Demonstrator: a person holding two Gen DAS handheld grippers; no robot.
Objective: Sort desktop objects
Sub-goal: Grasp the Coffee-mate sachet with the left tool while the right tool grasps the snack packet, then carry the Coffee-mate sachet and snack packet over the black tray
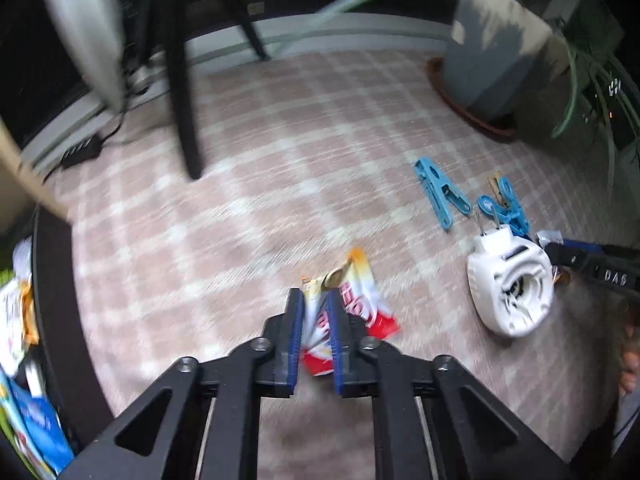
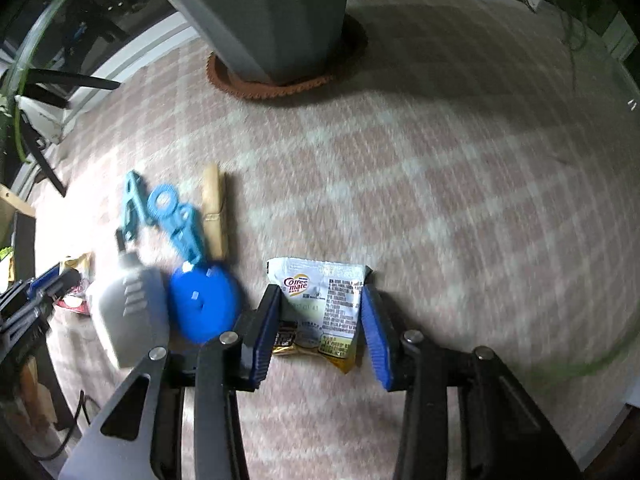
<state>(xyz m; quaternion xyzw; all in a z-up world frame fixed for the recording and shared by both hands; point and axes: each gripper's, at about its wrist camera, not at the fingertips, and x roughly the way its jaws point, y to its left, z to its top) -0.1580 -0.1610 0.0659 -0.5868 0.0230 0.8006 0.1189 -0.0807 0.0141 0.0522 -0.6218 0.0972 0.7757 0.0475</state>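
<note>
Pick step done both sides: left hand-held gripper (image 1: 314, 320) pinching red-orange sachet (image 1: 362, 300), right hand-held gripper (image 2: 320, 332) pinching creamer packet (image 2: 320, 304) beside blue disc (image 2: 204, 306). Next: carry each to its pile.

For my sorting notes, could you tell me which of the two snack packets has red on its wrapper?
The red, white and orange packet pinched in the left gripper; the Coffee-mate sachet in the right gripper is white and yellow-green.
</note>
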